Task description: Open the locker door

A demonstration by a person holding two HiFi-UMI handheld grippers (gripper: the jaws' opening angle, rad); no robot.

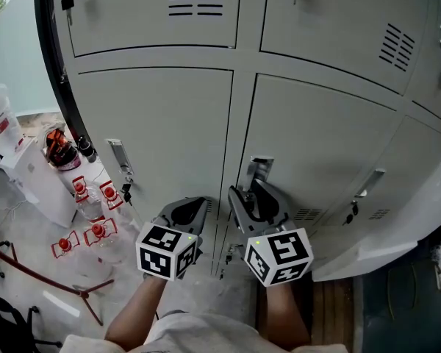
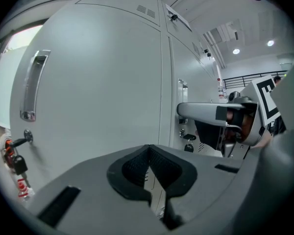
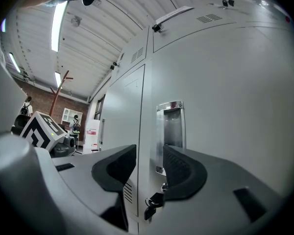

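Locker door (image 1: 331, 138), on the right in the head view, stands shut as far as you can judge. Its recessed handle (image 1: 259, 169) sits at its left edge, just beyond your right gripper (image 1: 251, 195), and your left gripper (image 1: 197, 206) hangs just left of the seam. Bottles (image 1: 95, 223) and a carton (image 1: 40, 182) sit on the floor far to the left, well clear of the swing. In the left gripper view the jaws are clenched on nothing, close to the neighbouring door (image 2: 98, 82); keep them there or the opening edge may strike them. In the right gripper view the jaws are released and straddle the seam, pinching nothing, with a key (image 3: 153, 200) dangling just below. Close here and you may nip the door edge or snag that key and slip off.
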